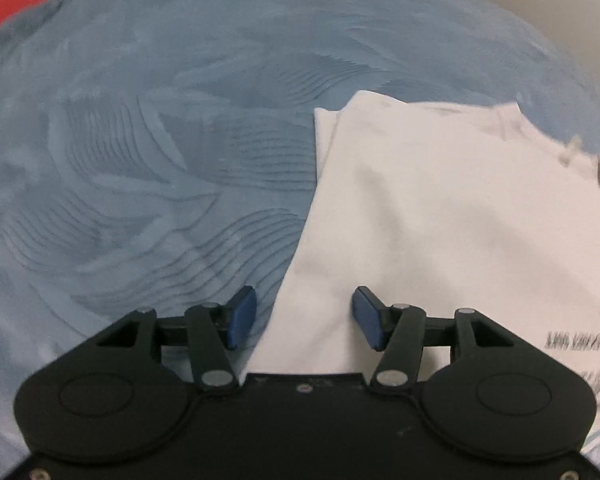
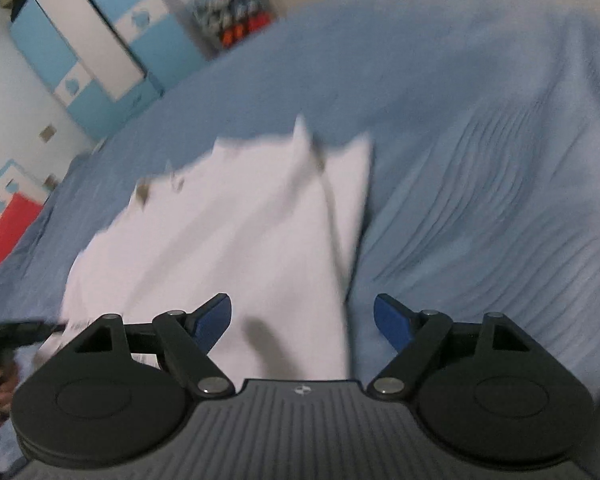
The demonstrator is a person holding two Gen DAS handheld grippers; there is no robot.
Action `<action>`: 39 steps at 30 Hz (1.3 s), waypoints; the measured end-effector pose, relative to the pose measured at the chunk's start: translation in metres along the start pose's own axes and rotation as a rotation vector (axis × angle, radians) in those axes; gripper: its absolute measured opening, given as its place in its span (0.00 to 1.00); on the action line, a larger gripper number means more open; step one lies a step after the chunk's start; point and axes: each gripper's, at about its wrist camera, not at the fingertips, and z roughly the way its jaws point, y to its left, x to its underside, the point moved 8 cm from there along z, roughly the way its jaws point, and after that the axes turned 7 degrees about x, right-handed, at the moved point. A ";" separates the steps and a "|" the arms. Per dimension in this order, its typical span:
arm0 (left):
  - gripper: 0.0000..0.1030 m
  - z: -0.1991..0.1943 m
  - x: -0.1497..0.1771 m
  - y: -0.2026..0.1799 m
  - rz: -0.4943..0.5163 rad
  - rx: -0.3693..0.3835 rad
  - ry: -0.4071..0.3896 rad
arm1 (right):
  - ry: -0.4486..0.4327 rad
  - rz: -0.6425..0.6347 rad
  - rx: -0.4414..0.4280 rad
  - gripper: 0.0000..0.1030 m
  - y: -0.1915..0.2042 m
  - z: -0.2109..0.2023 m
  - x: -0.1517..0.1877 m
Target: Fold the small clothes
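Soft white folded shirt (image 1: 440, 208) laid flat on ribbed blue bedspread (image 1: 160, 140), left gripper (image 1: 304, 318) parted over shirt edge, nothing grasped, right gripper (image 2: 302, 322) spread wide, empty.

A white garment (image 1: 440, 208) lies flat on the blue bedspread (image 1: 140, 140), its sides folded inward so that a narrower layer shows along each long edge. Dark printed lettering runs across its lower part. Its collar end points away, with small tags there, blurred.
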 end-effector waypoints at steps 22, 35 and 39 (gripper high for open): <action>0.04 -0.155 -0.036 -0.023 -0.043 0.013 -0.398 | -0.120 -0.149 -0.156 0.18 0.089 -0.059 -0.044; 0.30 -0.110 0.007 0.001 0.046 -0.056 -0.161 | 0.098 -0.060 0.032 0.51 0.025 -0.026 0.038; 0.45 -0.119 -0.014 -0.003 0.015 -0.027 -0.178 | -0.063 -0.030 0.100 0.61 0.019 -0.070 0.018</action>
